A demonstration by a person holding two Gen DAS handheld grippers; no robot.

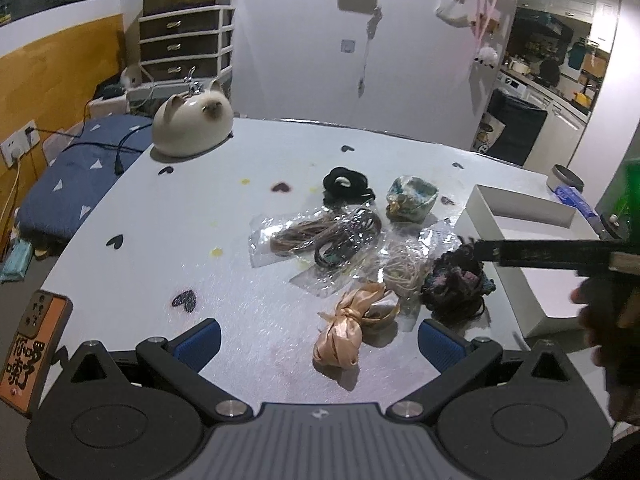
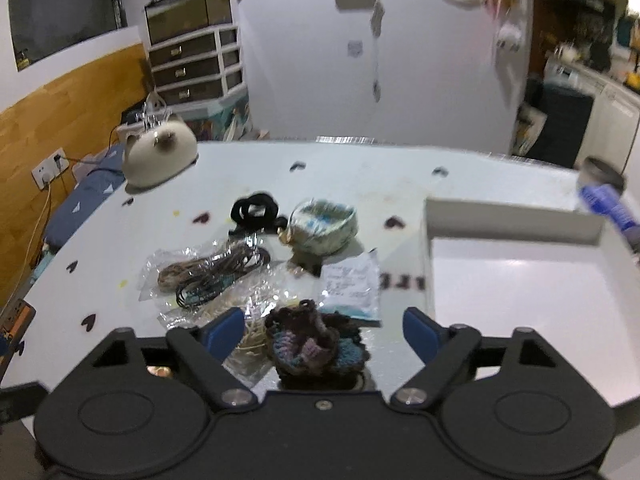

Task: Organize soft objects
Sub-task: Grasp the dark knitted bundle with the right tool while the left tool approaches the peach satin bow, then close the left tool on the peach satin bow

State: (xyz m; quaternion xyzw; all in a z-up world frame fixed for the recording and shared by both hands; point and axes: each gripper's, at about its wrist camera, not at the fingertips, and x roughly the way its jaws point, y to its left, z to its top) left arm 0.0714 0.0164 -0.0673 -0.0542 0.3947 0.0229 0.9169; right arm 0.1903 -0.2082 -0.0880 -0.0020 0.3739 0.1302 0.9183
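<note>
Left gripper (image 1: 319, 338): fingers spread wide, grasping nothing; the peach satin bow (image 1: 347, 328) lies between them on the surface.
Right gripper (image 2: 323, 334): fingers released, wide apart; the dark crocheted scrunchie (image 2: 314, 346) lies between them, untouched.
Surface (image 1: 160, 216): white with heart stickers; bagged hair ties (image 1: 320, 236) mid-surface, white tray (image 2: 520, 280) at right.
Room: cat-shaped ceramic (image 1: 194, 120) at far left corner, drawer unit (image 1: 186, 40) behind.

Black tongs (image 1: 319, 340), blue ribbed pads (image 1: 200, 342), silver pivot screws
</note>
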